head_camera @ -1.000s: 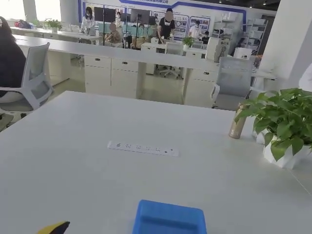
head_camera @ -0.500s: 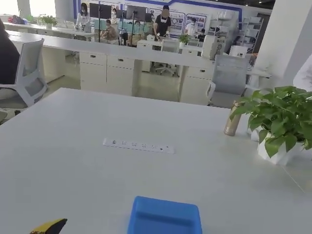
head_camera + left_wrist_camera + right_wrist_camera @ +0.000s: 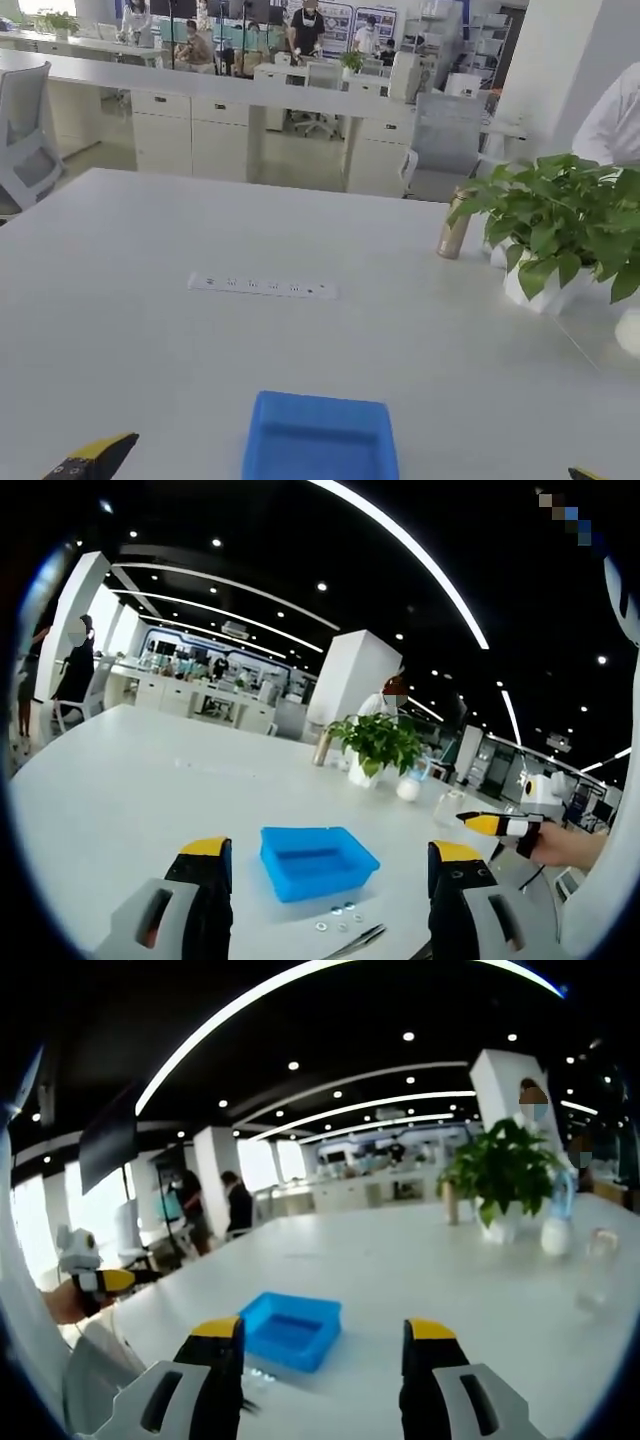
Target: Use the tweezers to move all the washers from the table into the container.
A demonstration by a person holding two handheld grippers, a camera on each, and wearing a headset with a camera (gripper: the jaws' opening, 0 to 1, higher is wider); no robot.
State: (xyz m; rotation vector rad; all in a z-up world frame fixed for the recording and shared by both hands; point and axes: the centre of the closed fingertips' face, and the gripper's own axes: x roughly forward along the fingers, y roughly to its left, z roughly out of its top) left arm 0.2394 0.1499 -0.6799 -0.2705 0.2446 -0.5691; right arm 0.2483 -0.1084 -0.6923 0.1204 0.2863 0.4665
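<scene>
The blue container (image 3: 320,435) sits open and empty near the table's front edge. In the left gripper view, several small washers (image 3: 340,915) lie on the white table just in front of the container (image 3: 318,860), with the metal tweezers (image 3: 355,942) beside them. My left gripper (image 3: 330,850) is open with nothing between its yellow-tipped jaws; its tip (image 3: 95,458) shows at the bottom left of the head view. My right gripper (image 3: 324,1330) is also open and holds nothing, facing the container (image 3: 290,1330) from the other side.
A white power strip (image 3: 262,287) lies mid-table. A potted green plant (image 3: 555,235) and a metal bottle (image 3: 452,228) stand at the right. A person in white (image 3: 610,115) is beyond the plant. Desks, chairs and people fill the room behind.
The head camera has shifted, so the scene slid left and up. A yellow tip of the right gripper now shows at the bottom right. Nothing on the table has moved.
</scene>
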